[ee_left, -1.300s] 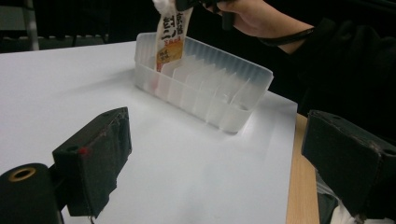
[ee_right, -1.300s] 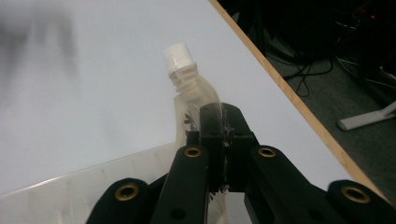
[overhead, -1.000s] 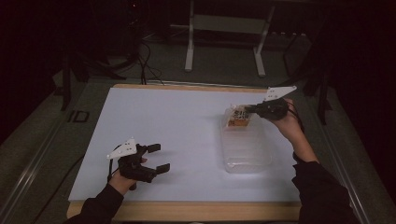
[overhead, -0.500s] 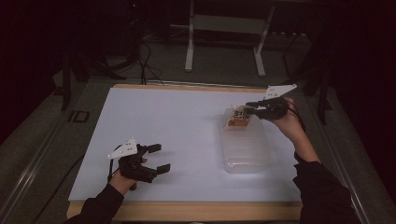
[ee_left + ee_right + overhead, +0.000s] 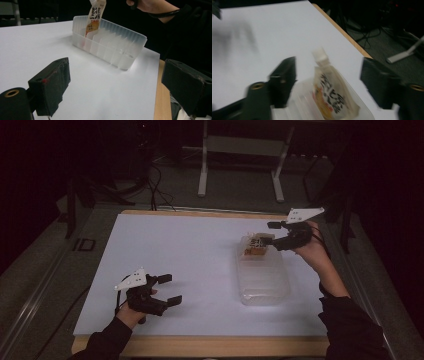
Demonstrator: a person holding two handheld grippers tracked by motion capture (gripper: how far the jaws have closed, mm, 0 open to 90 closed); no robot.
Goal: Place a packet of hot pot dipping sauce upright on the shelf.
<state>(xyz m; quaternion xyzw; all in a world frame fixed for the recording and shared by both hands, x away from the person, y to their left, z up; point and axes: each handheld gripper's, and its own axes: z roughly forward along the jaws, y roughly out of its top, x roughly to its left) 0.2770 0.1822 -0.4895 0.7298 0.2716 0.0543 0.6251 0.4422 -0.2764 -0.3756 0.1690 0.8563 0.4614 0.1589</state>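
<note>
A clear ribbed plastic bin (image 5: 263, 279) lies on the right of the white tabletop (image 5: 190, 255). A white and orange spouted pouch (image 5: 254, 248) stands upright in its far end. My right gripper (image 5: 273, 235) hovers just right of and above the pouch, and its jaws have just been opening. In the right gripper view the pouch (image 5: 331, 95) stands between the spread jaws of the right gripper (image 5: 329, 80), touching neither. My left gripper (image 5: 172, 289) rests open at the near left with nothing in it. The left gripper view looks past the left gripper (image 5: 117, 90) to the bin (image 5: 110, 47) and pouch (image 5: 95, 17).
The table's wooden front edge (image 5: 200, 346) runs along the near side. Beyond the far edge are a metal stand's legs (image 5: 240, 165) and cables (image 5: 160, 190) on the dark floor. The person's right hand (image 5: 150, 5) is above the bin's far end.
The right gripper opened off the pouch and rose a little up and to the right. The pouch stays standing in the bin. The left gripper has not moved.
</note>
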